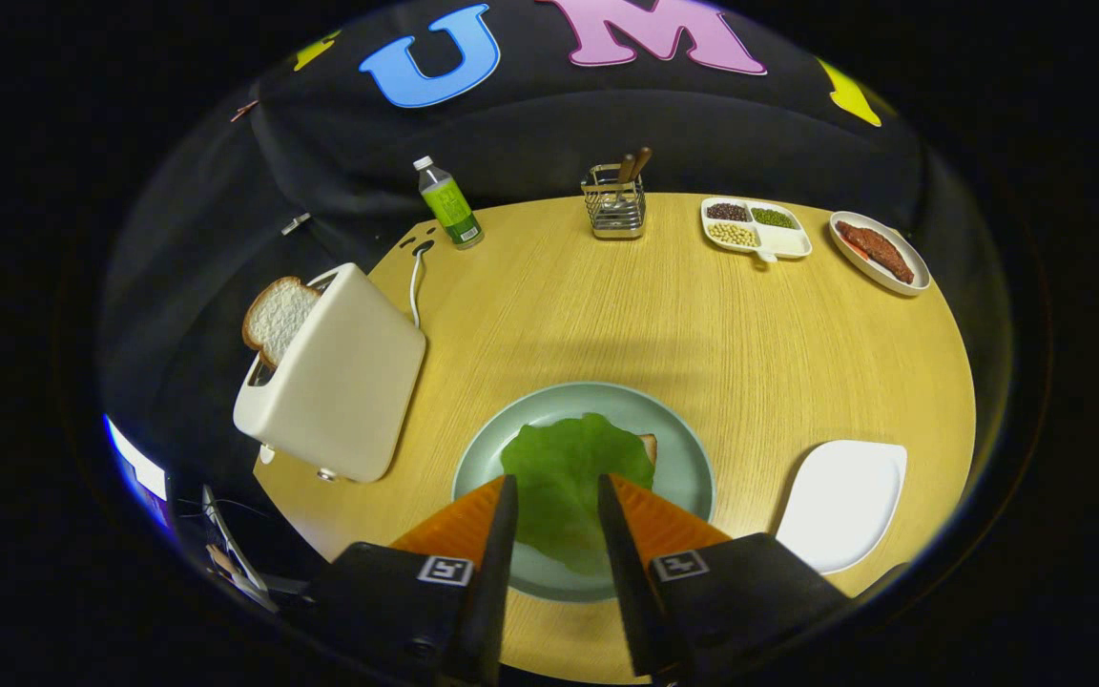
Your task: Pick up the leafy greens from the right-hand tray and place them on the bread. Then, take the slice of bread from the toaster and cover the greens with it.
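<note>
green leaf (564, 482) lies flat on the bread (648, 445) in the plate (683, 468), seen between the fingers of the gripper (557, 489), jaws apart and holding nothing. next, i judge, lift clear and swing to the toaster (335, 382), pinching its upright slice (278, 317) by the faces, gently.

No words can be read (the bottle (448, 203) label blurs).
</note>
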Demonstrator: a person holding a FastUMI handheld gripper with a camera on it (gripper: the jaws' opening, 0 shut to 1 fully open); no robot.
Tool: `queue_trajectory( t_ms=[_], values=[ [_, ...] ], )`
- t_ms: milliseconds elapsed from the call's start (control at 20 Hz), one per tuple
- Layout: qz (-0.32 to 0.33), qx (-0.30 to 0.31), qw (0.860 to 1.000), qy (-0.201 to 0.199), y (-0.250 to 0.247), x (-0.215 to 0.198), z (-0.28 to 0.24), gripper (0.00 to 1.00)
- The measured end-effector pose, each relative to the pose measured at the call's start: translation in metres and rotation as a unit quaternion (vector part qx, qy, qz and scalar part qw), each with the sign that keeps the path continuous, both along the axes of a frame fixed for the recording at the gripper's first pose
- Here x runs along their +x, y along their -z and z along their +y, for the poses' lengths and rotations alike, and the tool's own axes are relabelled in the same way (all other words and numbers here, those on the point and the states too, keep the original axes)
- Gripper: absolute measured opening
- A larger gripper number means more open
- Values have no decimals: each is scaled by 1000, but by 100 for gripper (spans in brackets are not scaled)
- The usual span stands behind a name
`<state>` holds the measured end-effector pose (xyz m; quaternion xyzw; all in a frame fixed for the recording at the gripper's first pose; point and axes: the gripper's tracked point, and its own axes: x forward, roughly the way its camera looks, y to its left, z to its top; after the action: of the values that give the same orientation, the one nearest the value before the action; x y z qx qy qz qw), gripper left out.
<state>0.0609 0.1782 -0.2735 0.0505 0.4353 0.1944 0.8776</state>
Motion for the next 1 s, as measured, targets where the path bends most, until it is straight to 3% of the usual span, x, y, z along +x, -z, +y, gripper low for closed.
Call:
queue_trajectory(
  t_ms=[50,100,150,200,350,550,1000],
  values=[
    [-3,1,1000,1,-1,0,1,68],
    [-7,3,1000,1,-2,0,3,75],
    [-11,5,1000,3,-2,1,5,93],
    [-13,9,1000,5,-7,0,5,98],
    [-39,14,999,12,-25,5,10,99],
    [-96,20,995,-9,-67,14,31,98],
    [-210,17,967,-141,-148,14,139,99]
  ],
)
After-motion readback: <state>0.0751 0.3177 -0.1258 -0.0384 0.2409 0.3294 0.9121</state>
